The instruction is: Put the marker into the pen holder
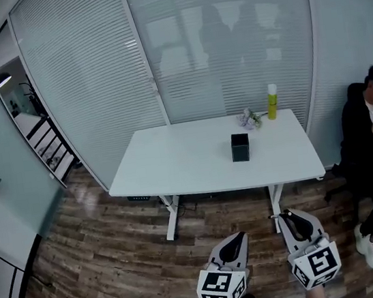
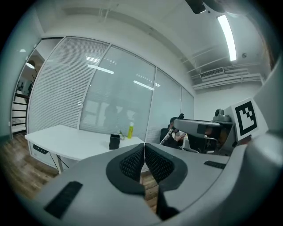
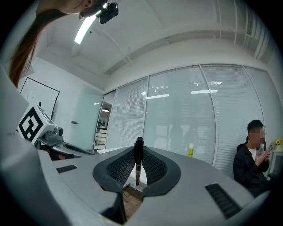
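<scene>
Right gripper view: right gripper [image 3: 138,155] clamped on a slim black marker [image 3: 138,160], held upright between the dark ribbed pads [image 3: 118,167] and poking above them. Left gripper view: left gripper [image 2: 144,149] pressed together at the tips, with nothing between. Head view: both held low over the dark wood-plank floor [image 1: 105,253], well short of the white rectangular table [image 1: 175,164]. On that table, right of centre, a black square pen holder [image 1: 240,147], upright, well apart from the marker. Behind it, near the back edge, a tall yellow-green bottle [image 1: 273,102] beside a small pale crumpled item [image 1: 249,119]. Right of the table, a seated person in black clothes [image 1: 365,147].
</scene>
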`<state>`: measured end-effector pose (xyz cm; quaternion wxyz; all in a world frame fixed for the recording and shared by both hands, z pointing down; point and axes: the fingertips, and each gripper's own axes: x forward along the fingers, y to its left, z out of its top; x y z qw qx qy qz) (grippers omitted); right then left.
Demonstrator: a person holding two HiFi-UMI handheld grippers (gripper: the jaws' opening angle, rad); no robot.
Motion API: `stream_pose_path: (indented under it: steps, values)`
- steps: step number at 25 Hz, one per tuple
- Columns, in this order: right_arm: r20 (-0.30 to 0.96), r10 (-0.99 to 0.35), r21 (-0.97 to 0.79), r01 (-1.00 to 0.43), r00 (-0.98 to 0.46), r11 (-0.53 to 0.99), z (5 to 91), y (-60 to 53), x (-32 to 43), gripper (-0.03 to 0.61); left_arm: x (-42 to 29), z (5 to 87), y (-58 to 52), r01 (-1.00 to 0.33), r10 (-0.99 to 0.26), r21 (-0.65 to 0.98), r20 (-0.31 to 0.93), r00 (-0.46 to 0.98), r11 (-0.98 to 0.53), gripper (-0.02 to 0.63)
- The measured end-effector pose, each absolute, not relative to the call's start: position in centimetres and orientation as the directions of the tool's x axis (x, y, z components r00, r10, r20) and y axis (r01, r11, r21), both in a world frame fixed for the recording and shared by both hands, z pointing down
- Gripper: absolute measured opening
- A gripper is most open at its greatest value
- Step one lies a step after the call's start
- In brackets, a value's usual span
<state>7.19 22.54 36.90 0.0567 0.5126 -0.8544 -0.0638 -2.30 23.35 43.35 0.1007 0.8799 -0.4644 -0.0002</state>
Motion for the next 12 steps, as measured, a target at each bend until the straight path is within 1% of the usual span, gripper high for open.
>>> stream_pose_path:
  steps: [6, 12]
  values:
    - [0.057, -0.886, 0.181, -0.868, -0.459, 0.462, 37.3, 19.8, 5.6, 0.077, -3.4, 43.6, 20.5, -0.808, -0.805, 0.173, 0.102, 0.584, -0.564, 0.021]
    - [0.049, -0.889, 0.205, -0.867, -0.455, 0.455, 37.0, 17.5, 4.7, 0.077, -4.1, 43.5, 18.4, -0.805, -0.807, 0.187, 0.089, 0.584, -0.563, 0.021]
